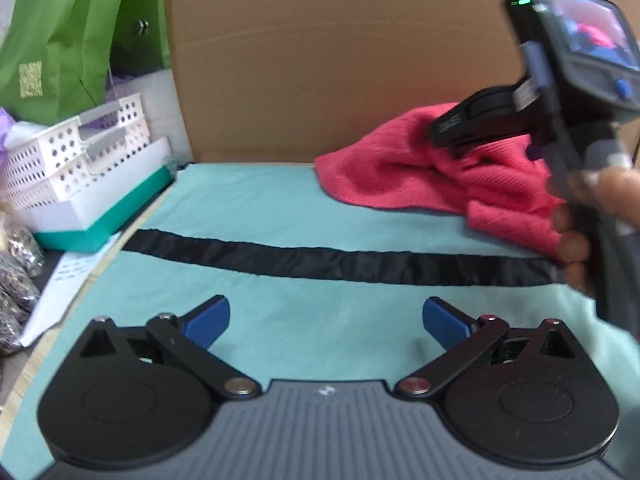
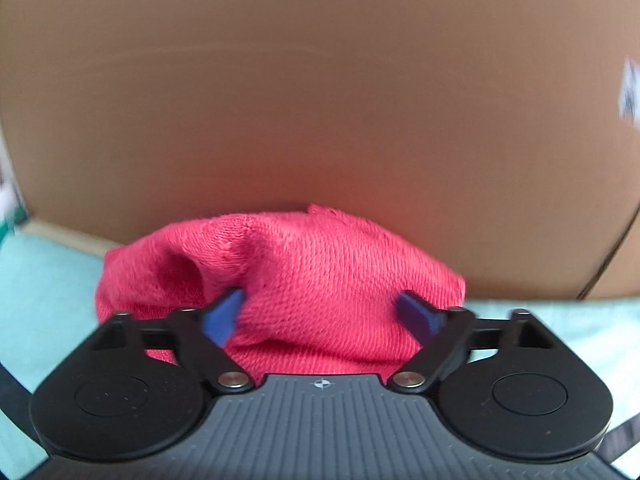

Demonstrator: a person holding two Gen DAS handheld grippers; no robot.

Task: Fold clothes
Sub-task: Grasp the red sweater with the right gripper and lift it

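A crumpled red knit garment [image 1: 432,176] lies at the back right of a teal cloth [image 1: 260,208] crossed by a black stripe [image 1: 320,260]. My left gripper [image 1: 326,320] hovers low over the teal cloth near the front. It is open, with nothing between its blue fingertips. A hand [image 1: 576,240] holds my right gripper [image 1: 448,130] over the red garment. In the right wrist view, the right gripper [image 2: 320,314] is open, its blue pads [image 2: 222,316] spread either side of a mound of the red garment [image 2: 320,272], close above it.
A brown cardboard wall [image 1: 340,60] stands right behind the garment. At the left are stacked white perforated baskets [image 1: 72,152] on a white and teal box [image 1: 104,216], a green bag [image 1: 68,36], a paper sheet [image 1: 68,284] and dark bundles [image 1: 16,280].
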